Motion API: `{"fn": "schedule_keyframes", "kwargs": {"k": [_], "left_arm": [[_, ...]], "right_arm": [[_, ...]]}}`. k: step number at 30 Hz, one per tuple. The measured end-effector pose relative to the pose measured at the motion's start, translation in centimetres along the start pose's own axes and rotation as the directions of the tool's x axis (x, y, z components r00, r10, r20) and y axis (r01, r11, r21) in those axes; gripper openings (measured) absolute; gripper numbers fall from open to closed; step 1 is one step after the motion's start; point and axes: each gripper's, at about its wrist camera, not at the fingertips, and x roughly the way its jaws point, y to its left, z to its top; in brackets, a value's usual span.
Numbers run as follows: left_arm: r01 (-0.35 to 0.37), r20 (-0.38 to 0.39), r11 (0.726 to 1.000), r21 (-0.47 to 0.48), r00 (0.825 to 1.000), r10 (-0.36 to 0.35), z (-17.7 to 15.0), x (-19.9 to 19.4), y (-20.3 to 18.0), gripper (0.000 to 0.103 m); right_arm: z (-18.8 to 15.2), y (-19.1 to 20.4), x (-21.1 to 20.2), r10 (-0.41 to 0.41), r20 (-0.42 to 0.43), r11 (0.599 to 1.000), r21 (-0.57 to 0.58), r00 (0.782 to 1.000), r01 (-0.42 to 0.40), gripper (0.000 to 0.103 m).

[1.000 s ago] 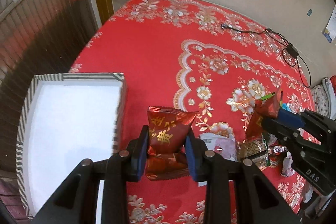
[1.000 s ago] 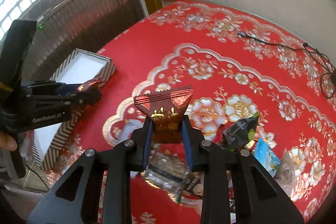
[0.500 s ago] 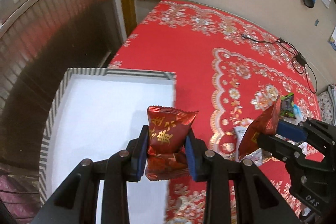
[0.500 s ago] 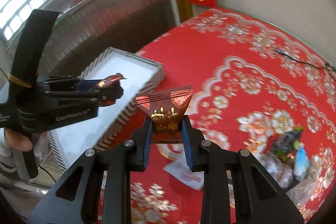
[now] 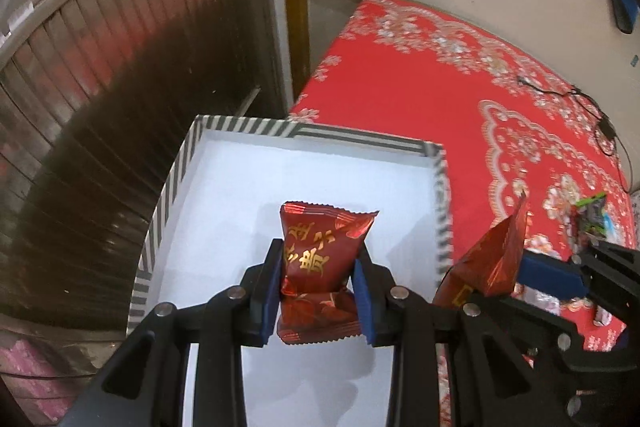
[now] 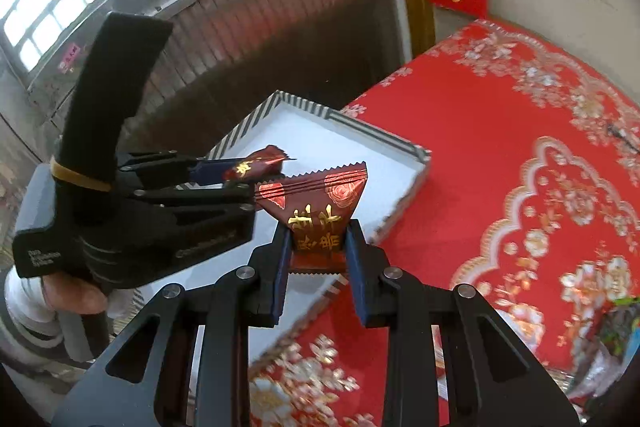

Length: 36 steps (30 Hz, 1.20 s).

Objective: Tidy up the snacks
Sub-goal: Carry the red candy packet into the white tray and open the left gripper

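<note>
Left wrist view: left gripper (image 5: 318, 277) clamped on a red packet (image 5: 322, 259), hung over the white floor of the box (image 5: 240, 187); probably carried there for a straight drop. Gripped across its middle, so both crimped ends stood free and the foil bulged between the blue pads (image 5: 270, 291). Off to the right, right gripper (image 5: 516, 273) pinched on a second packet (image 5: 490, 263), just outside the box's right wall. Box shallow, rectangular, walls striped black and white, sat at the edge of the red cloth (image 5: 420, 75). Nothing else seen inside it.

Right wrist view: right gripper (image 6: 318, 247) closed low on its packet (image 6: 316, 205), serrated top fanned wide above the pads, above the box's near wall (image 6: 384, 227). Left gripper (image 6: 256, 173) farther in over the box. Glossy crinkled foil, gold characters; likely light and slippery. Cloth printed with gold flowers, flat. Loose snacks (image 5: 590, 219) bunched at far right, well apart from the box.
</note>
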Motion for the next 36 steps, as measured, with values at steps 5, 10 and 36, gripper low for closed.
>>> {"fn": "schedule_keyframes", "kwargs": {"k": [5, 10, 36], "left_arm": [[-0.013, -0.037, 1.000, -0.022, 0.999, 0.013, 0.5, 2.3, 1.3, 0.034], [-0.018, -0.070, 0.999, -0.030, 0.997, 0.016, 0.6, 4.2, 1.7, 0.034], [-0.052, -0.001, 0.995, -0.085, 0.999, 0.052, 2.4, 3.4, 2.4, 0.077]], "right_arm": [[0.8, 0.0, 2.2, 0.015, -0.033, 0.999, 0.029, 0.999, -0.014, 0.025], [1.9, -0.4, 4.5, -0.009, -0.075, 0.998, 0.055, 0.997, 0.013, 0.025], [2.5, -2.2, 3.3, -0.055, 0.002, 0.988, 0.145, 0.998, 0.054, 0.026]]}}
